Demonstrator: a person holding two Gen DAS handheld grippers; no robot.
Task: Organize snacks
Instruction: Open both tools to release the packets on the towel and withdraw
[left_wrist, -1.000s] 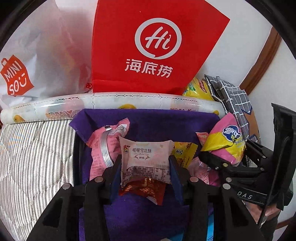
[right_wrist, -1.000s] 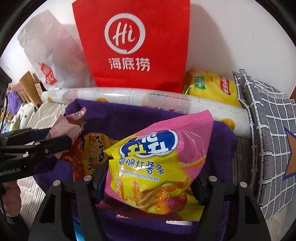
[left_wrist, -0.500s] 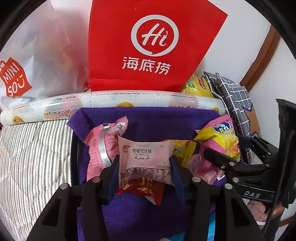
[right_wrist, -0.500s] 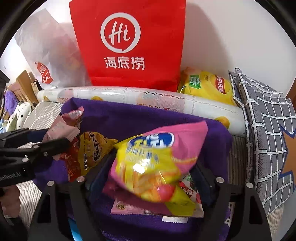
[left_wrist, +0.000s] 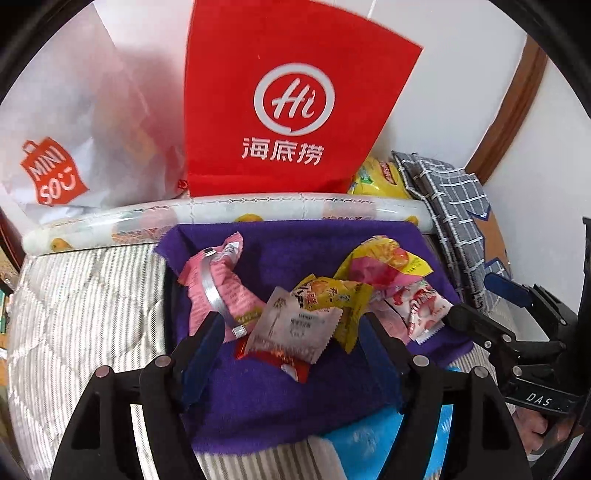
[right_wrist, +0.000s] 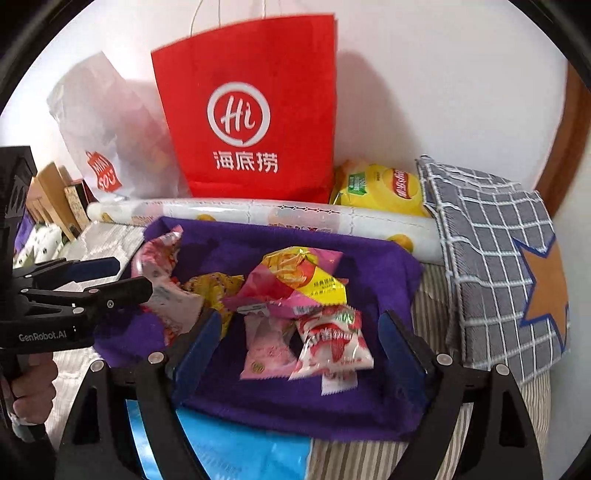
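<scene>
Both your left claw and right claw gape empty over the purple cloth; next, pick another snack packet.

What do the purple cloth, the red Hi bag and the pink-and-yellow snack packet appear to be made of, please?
Purple cloth: soft, matte fabric, probably fleece or terry, with a fuzzy nap.
Red Hi bag: stiff matte paper, judging by its crisp edges and string handles.
Pink-and-yellow snack packet: glossy plastic film, crinkled with bright glints.
</scene>
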